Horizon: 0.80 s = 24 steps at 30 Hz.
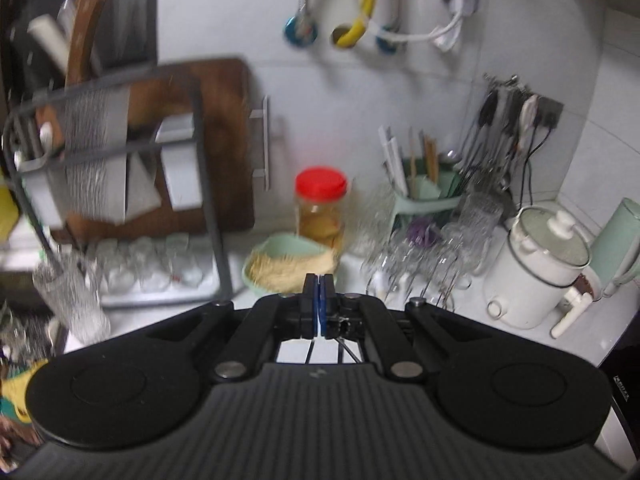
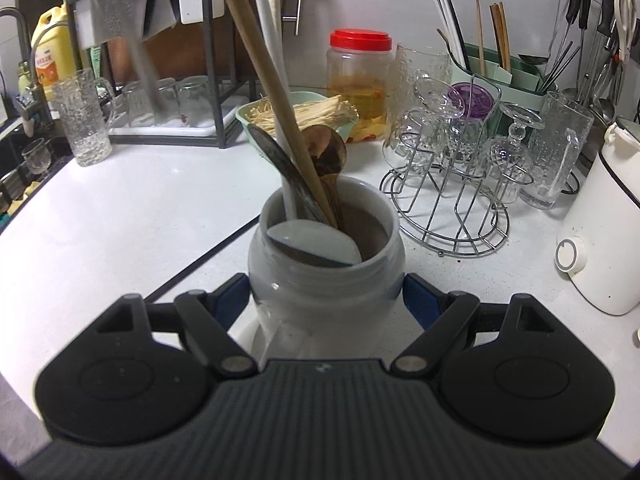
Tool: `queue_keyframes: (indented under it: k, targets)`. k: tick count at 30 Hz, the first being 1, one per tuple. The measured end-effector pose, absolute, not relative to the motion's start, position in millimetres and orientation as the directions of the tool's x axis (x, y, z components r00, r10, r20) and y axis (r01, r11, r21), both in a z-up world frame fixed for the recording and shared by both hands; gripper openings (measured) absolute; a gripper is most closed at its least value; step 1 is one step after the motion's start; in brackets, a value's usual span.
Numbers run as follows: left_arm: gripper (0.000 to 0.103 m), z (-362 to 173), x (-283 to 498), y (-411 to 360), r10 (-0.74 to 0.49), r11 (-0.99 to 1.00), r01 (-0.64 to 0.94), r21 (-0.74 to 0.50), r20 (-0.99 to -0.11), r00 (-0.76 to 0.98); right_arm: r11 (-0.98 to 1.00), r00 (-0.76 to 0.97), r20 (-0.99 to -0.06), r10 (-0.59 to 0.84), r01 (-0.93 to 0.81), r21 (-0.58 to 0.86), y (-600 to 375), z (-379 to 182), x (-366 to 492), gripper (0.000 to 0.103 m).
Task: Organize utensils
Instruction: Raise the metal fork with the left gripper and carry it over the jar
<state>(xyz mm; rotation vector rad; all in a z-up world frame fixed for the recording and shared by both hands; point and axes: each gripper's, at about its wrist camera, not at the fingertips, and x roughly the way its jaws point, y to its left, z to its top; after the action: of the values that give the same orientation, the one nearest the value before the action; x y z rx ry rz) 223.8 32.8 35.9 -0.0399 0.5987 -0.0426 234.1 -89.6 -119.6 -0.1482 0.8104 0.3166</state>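
My right gripper (image 2: 325, 300) is shut on a white jar (image 2: 324, 280) that stands on the white counter (image 2: 132, 208). The jar holds a wooden spoon (image 2: 324, 152), a long wooden handle (image 2: 264, 64), a white utensil (image 2: 272, 40), a dark spatula (image 2: 280, 164) and a grey spoon (image 2: 316, 242). My left gripper (image 1: 318, 292) is shut and empty, held above the counter and pointing at a green bowl of noodles (image 1: 288, 268). A green utensil caddy (image 2: 500, 72) with chopsticks stands at the back right; it also shows in the left wrist view (image 1: 428, 196).
A red-lidded jar (image 2: 360, 72) stands behind the noodle bowl (image 2: 304, 114). A wire rack of upturned glasses (image 2: 452, 184) sits to the right, with a white cooker (image 2: 604, 232) beyond. A dish rack (image 2: 160, 60) with a cutting board stands at the left. Utensils hang on the wall (image 2: 600, 32).
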Motion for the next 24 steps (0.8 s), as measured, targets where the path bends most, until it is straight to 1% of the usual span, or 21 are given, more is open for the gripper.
queue_keyframes:
  k: [8, 11, 13, 15, 20, 24]
  targets:
    - [0.001, 77.5, 216.6, -1.2, -0.1, 0.994, 0.104, -0.02, -0.483, 0.87, 0.94, 0.641, -0.733, 0.229, -0.341, -0.004, -90.0, -119.5, 234.1, 0.086]
    - [0.001, 81.1, 221.7, -17.0, -0.115, 0.991, 0.136, 0.009, -0.483, 0.868, 0.94, 0.641, -0.732, 0.232, -0.342, -0.001, -90.6, -119.7, 233.5, 0.086]
    - [0.001, 78.3, 225.6, -29.4, -0.114, 0.987, 0.157, 0.047, -0.488, 0.865, 0.938, 0.641, -0.729, 0.239, -0.346, 0.003, -91.4, -119.5, 231.3, 0.086]
    - [0.001, 72.6, 230.6, -38.7, -0.132, 0.981, 0.186, 0.06, -0.499, 0.857, 0.938, 0.642, -0.728, 0.241, -0.347, 0.005, -91.4, -119.4, 229.6, 0.086]
    - [0.001, 42.9, 247.3, -57.4, -0.124, 0.965, 0.226, 0.131, -0.534, 0.836, 0.937, 0.643, -0.726, 0.245, -0.349, 0.007, -91.2, -119.4, 229.1, 0.086]
    - [0.001, 17.1, 256.0, -66.6, -0.141, 0.95, 0.271, 0.158, -0.556, 0.819, 0.937, 0.646, -0.722, 0.246, -0.349, 0.007, -91.7, -120.1, 228.6, 0.086]
